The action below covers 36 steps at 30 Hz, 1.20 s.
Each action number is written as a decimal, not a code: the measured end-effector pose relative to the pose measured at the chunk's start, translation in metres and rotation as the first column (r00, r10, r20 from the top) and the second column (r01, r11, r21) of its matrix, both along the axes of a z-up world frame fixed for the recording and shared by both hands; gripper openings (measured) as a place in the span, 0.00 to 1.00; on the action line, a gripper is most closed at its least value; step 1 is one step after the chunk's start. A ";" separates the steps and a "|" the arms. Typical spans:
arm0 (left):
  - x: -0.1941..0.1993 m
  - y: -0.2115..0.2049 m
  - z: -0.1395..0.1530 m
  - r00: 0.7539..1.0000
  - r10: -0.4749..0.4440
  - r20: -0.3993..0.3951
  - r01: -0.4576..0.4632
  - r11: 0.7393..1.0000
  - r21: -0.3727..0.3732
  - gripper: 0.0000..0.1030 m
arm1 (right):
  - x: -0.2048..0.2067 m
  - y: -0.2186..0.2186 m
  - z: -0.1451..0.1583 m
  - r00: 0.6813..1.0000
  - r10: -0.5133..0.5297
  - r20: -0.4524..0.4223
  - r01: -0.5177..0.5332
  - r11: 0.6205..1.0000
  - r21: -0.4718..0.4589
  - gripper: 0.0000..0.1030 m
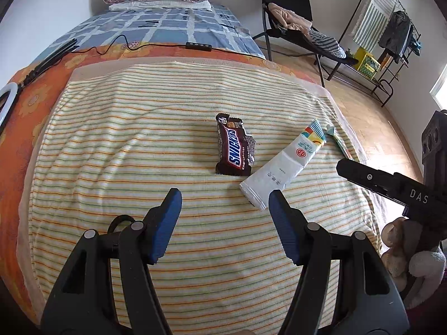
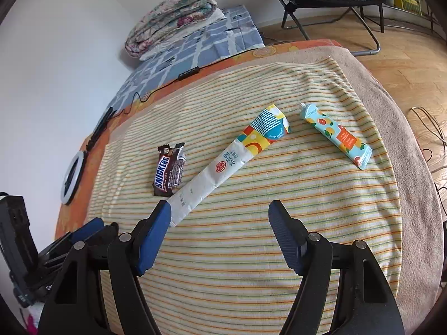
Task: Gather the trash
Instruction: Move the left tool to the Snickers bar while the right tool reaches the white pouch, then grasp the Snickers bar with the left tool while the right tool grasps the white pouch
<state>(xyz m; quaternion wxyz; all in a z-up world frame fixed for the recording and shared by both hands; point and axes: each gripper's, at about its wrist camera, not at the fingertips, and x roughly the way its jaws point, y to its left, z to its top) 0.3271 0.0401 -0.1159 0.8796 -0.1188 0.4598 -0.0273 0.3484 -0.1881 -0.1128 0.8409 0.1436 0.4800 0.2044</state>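
Both grippers spread, empty, over striped towel [image 2: 279,223].
Snickers wrapper [image 2: 169,173] mid-towel; white tissue pack [image 2: 229,162] just beside it; fruit-print tube [image 2: 336,136] apart; left gripper [image 1: 225,198], right gripper [image 2: 220,209] hover short.

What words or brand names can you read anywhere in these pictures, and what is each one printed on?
"SNICKERS": on the brown candy wrapper lying on the striped towel.
"DAS": white letters on the black body of the right-hand tool, cut off at the picture's edge.
Long white packet: Chinese characters and a red round seal, too small to read surely.
Teal tube: small print, too blurred to read.
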 end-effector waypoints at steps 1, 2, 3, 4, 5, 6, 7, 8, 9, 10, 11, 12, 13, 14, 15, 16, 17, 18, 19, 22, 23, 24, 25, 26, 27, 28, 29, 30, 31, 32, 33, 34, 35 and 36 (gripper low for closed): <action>0.007 0.000 -0.002 1.000 0.001 -0.002 -0.001 1.000 -0.004 0.65 | 0.005 0.001 -0.002 1.000 0.001 -0.002 -0.001 1.000 0.010 0.66; 0.013 -0.001 -0.004 1.000 0.001 -0.002 -0.001 1.000 -0.006 0.65 | 0.009 0.002 -0.004 1.000 0.004 -0.005 -0.003 1.000 0.020 0.64; 0.019 -0.001 -0.006 1.000 0.002 -0.002 -0.002 1.000 -0.006 0.65 | 0.013 0.003 -0.006 1.000 0.007 -0.009 -0.006 0.999 0.031 0.62; 0.025 -0.002 -0.009 1.000 0.002 -0.005 -0.002 1.000 -0.005 0.65 | 0.018 0.005 -0.009 1.000 0.008 -0.015 -0.008 0.999 0.043 0.61; 0.030 -0.002 -0.011 1.000 -0.002 -0.009 0.002 1.000 -0.005 0.65 | 0.021 0.006 -0.012 1.000 0.008 -0.024 -0.007 0.999 0.053 0.58; 0.034 -0.003 -0.014 1.000 -0.007 -0.013 0.007 1.000 -0.006 0.65 | 0.025 0.007 -0.015 0.999 0.008 -0.034 -0.006 0.998 0.066 0.55; 0.039 -0.004 -0.017 1.000 -0.011 -0.018 0.011 1.000 -0.008 0.63 | 0.029 0.009 -0.018 0.999 0.011 -0.045 -0.007 0.996 0.083 0.54; 0.042 -0.006 -0.020 1.000 -0.016 -0.024 0.016 1.000 -0.012 0.62 | 0.032 0.010 -0.021 0.998 0.014 -0.054 -0.008 0.995 0.100 0.53; 0.046 -0.007 -0.023 0.999 -0.023 -0.033 0.022 1.000 -0.020 0.59 | 0.035 0.011 -0.023 0.998 0.014 -0.061 -0.007 0.994 0.110 0.52; 0.049 -0.008 -0.026 0.999 -0.026 -0.041 0.025 0.999 -0.030 0.58 | 0.038 0.012 -0.025 0.998 0.012 -0.065 -0.004 0.993 0.120 0.51; 0.052 -0.008 -0.028 0.999 -0.027 -0.046 0.025 0.999 -0.039 0.58 | 0.040 0.012 -0.028 0.998 0.011 -0.068 -0.001 0.991 0.131 0.48; 0.054 -0.008 -0.030 0.999 -0.024 -0.049 0.022 0.999 -0.045 0.58 | 0.043 0.012 -0.030 0.997 0.008 -0.074 0.003 0.990 0.144 0.46; 0.057 -0.007 -0.032 0.998 -0.021 -0.052 0.018 0.998 -0.053 0.56 | 0.045 0.012 -0.032 0.997 0.005 -0.081 0.008 0.988 0.157 0.45; 0.058 -0.006 -0.034 0.998 -0.018 -0.057 0.014 0.998 -0.062 0.54 | 0.047 0.012 -0.035 0.996 0.001 -0.088 0.013 0.986 0.169 0.44; 0.061 -0.006 -0.036 0.998 -0.015 -0.064 0.011 0.997 -0.073 0.50 | 0.049 0.012 -0.037 0.996 -0.002 -0.093 0.019 0.983 0.181 0.44; 0.064 -0.004 -0.039 0.997 -0.012 -0.072 0.006 0.996 -0.085 0.49 | 0.051 0.012 -0.039 0.995 -0.005 -0.098 0.024 0.982 0.190 0.44; 0.065 -0.003 -0.041 0.997 -0.010 -0.076 0.003 0.996 -0.095 0.49 | 0.052 0.012 -0.041 0.995 -0.008 -0.103 0.029 0.980 0.196 0.42; 0.067 -0.002 -0.042 0.997 -0.009 -0.079 0.001 0.995 -0.100 0.46 | 0.053 0.013 -0.043 0.994 -0.011 -0.107 0.033 0.979 0.201 0.41; 0.068 -0.002 -0.044 0.997 -0.010 -0.083 0.002 0.995 -0.104 0.40 | 0.054 0.013 -0.045 0.993 -0.018 -0.113 0.040 0.979 0.200 0.41; 0.069 -0.002 -0.047 0.997 -0.017 -0.082 0.008 0.995 -0.103 0.30 | 0.056 0.011 -0.053 0.989 -0.036 -0.144 0.068 0.971 0.229 0.40; 0.069 -0.003 -0.047 0.997 -0.017 -0.081 0.009 0.995 -0.102 0.28 | 0.056 0.010 -0.056 0.987 -0.044 -0.155 0.081 0.967 0.240 0.40; 0.070 -0.003 -0.047 0.997 -0.020 -0.081 0.011 0.995 -0.104 0.26 | 0.056 0.009 -0.058 0.986 -0.051 -0.161 0.091 0.964 0.251 0.39; 0.070 -0.003 -0.047 0.997 -0.021 -0.079 0.013 0.994 -0.106 0.26 | 0.056 0.009 -0.059 0.985 -0.057 -0.163 0.098 0.962 0.257 0.36; 0.069 -0.004 -0.047 0.997 -0.022 -0.078 0.014 0.994 -0.105 0.26 | 0.056 0.009 -0.060 0.985 -0.062 -0.164 0.103 0.961 0.256 0.31; 0.070 -0.003 -0.047 0.997 -0.023 -0.077 0.015 0.995 -0.104 0.24 | 0.057 0.008 -0.061 0.984 -0.066 -0.165 0.107 0.961 0.256 0.29; 0.070 -0.003 -0.048 0.997 -0.022 -0.077 0.014 0.995 -0.102 0.24 | 0.057 0.008 -0.062 0.984 -0.070 -0.167 0.112 0.959 0.261 0.28; 0.070 -0.003 -0.048 0.997 -0.021 -0.078 0.013 0.995 -0.103 0.24 | 0.057 0.008 -0.062 0.983 -0.075 -0.169 0.119 0.957 0.266 0.27; 0.070 -0.003 -0.048 0.997 -0.020 -0.078 0.012 0.995 -0.101 0.22 | 0.058 0.007 -0.062 0.982 -0.080 -0.171 0.124 0.955 0.269 0.26; 0.070 -0.003 -0.047 0.997 -0.019 -0.077 0.011 0.995 -0.099 0.21 | 0.058 0.008 -0.062 0.982 -0.082 -0.172 0.127 0.954 0.271 0.26; 0.070 -0.004 -0.047 0.997 -0.019 -0.076 0.011 0.995 -0.096 0.21 | 0.059 0.009 -0.061 0.982 -0.083 -0.171 0.128 0.955 0.269 0.24; 0.070 -0.004 -0.047 0.997 -0.018 -0.075 0.011 0.996 -0.092 0.21 | 0.060 0.011 -0.061 0.982 -0.082 -0.169 0.125 0.956 0.265 0.18; 0.069 -0.005 -0.046 0.997 -0.018 -0.073 0.012 0.996 -0.086 0.21 | 0.061 0.013 -0.060 0.983 -0.077 -0.167 0.120 0.958 0.259 0.15; 0.069 -0.006 -0.046 0.997 -0.019 -0.071 0.013 0.997 -0.080 0.21 | 0.062 0.015 -0.060 0.983 -0.074 -0.166 0.115 0.961 0.253 0.12; 0.069 -0.007 -0.045 0.997 -0.020 -0.069 0.014 0.997 -0.075 0.19 | 0.062 0.016 -0.059 0.984 -0.071 -0.164 0.112 0.961 0.252 0.11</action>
